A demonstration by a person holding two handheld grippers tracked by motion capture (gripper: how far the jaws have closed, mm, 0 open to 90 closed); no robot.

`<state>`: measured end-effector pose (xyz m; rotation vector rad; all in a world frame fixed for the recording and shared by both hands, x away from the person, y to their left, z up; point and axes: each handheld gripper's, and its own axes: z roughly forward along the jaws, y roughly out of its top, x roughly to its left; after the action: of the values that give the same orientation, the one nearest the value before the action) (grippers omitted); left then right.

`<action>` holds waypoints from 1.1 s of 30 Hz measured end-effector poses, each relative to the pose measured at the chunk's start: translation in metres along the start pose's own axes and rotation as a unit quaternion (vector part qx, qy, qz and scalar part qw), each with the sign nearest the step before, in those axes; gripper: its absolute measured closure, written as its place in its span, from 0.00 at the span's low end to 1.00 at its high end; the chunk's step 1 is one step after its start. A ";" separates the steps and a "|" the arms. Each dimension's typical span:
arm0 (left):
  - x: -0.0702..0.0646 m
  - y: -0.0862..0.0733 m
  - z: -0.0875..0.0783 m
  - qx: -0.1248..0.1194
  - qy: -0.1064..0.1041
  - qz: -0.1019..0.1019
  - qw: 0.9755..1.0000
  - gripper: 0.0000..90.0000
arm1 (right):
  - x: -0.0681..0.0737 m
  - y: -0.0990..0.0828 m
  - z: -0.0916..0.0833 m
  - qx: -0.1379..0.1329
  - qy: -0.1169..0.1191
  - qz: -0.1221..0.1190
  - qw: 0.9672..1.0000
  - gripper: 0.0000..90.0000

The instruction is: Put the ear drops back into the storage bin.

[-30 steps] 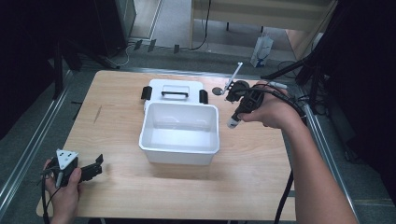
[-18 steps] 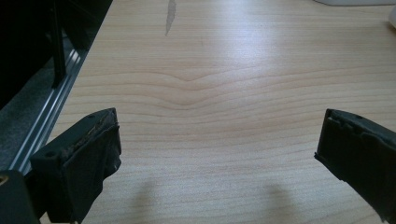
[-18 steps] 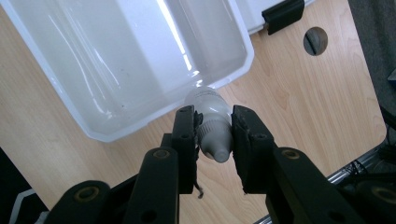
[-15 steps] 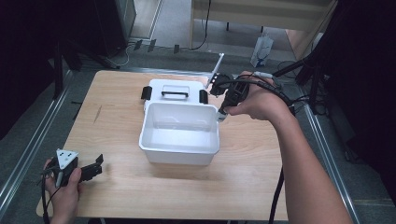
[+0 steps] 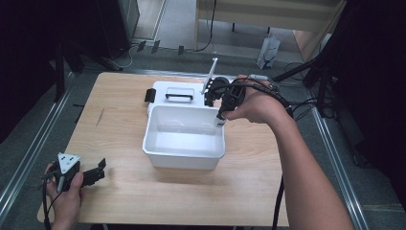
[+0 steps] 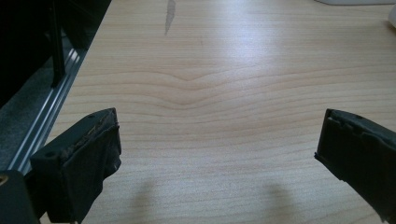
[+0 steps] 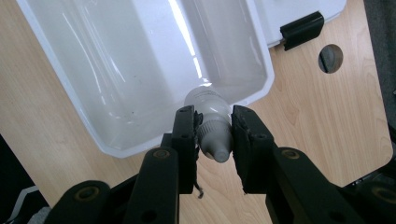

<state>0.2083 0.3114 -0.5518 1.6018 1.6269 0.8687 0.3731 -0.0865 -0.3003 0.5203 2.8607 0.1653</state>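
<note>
My right gripper [image 5: 221, 116] hangs over the right rim of an open white bin [image 5: 184, 160], shut on a small white bottle [image 5: 219, 122]. In the right gripper view the bottle [image 7: 208, 100] points its grey nozzle cap back toward the camera, with its neck pinched between the jaws of the right gripper [image 7: 213, 115] and its body over the bin's corner [image 7: 261, 88]. My left gripper [image 5: 98, 170] rests low at the table's front left corner. Its jaws stand wide apart over bare wood in the left gripper view [image 6: 219, 140], with nothing between them.
The bin's white lid [image 5: 179, 88], with a black handle and black latches [image 7: 301, 29], lies flat just behind the bin. A round cable hole [image 7: 330, 58] sits in the tabletop near the lid. A metal rail [image 5: 28, 153] runs along the table's left side.
The right hand has carried the bottle leftward, from beside the bin's right wall to over its right rim. The left hand and its gripper have stayed put.
</note>
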 end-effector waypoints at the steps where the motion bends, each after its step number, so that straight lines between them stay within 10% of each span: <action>1: 0.000 0.000 0.000 0.000 0.000 0.000 1.000 0.01 | 0.000 0.001 0.001 0.000 0.001 -0.005 1.000 0.80; 33: 0.000 0.000 0.001 -0.001 -0.002 -0.001 1.000 0.01 | 0.011 0.004 0.069 0.024 0.023 -0.065 0.997 0.80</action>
<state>0.2088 0.3114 -0.5520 1.5993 1.6245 0.8663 0.3813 -0.0737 -0.3683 0.3429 2.9382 0.0875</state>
